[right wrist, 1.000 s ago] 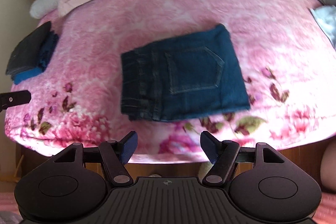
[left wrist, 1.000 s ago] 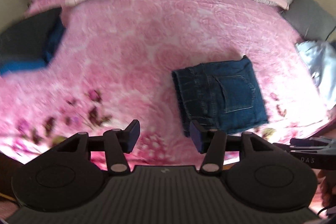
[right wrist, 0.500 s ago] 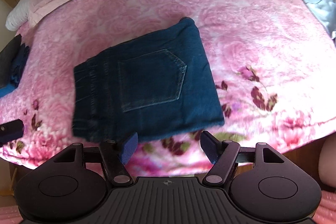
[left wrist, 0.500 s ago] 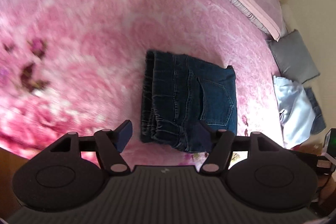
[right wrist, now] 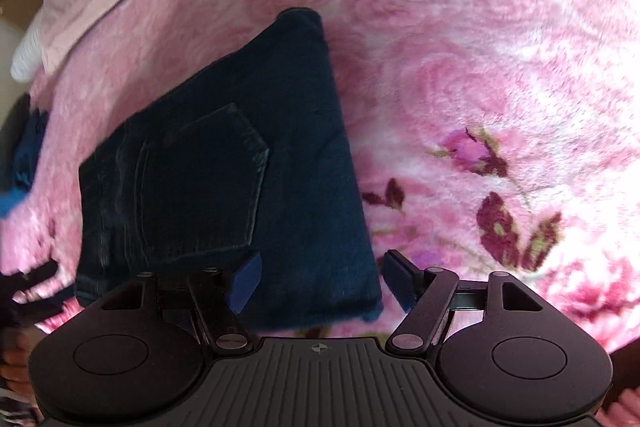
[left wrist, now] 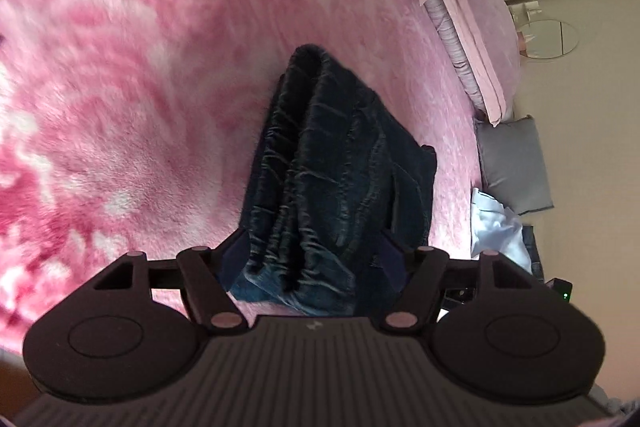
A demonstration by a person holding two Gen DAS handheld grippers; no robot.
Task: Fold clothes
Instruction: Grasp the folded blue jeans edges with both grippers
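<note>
Two sets of fingers, both opening wide and holding nothing, straddle the folded jeans [left wrist: 336, 187] on the bed [left wrist: 140, 87] — thick, heavy, limp denim, so you'd grip its stacked edges.

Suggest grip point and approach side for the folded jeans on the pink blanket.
Probably take the folded jeans at the two near corners of the stack. The left gripper already straddles the thick bunched fold edge, jaws opening; the right gripper, also opening, brackets the flat near corner. Come in low from the bed's near side, so one of the fingers can slip between denim and blanket: all layers get caught.
</note>
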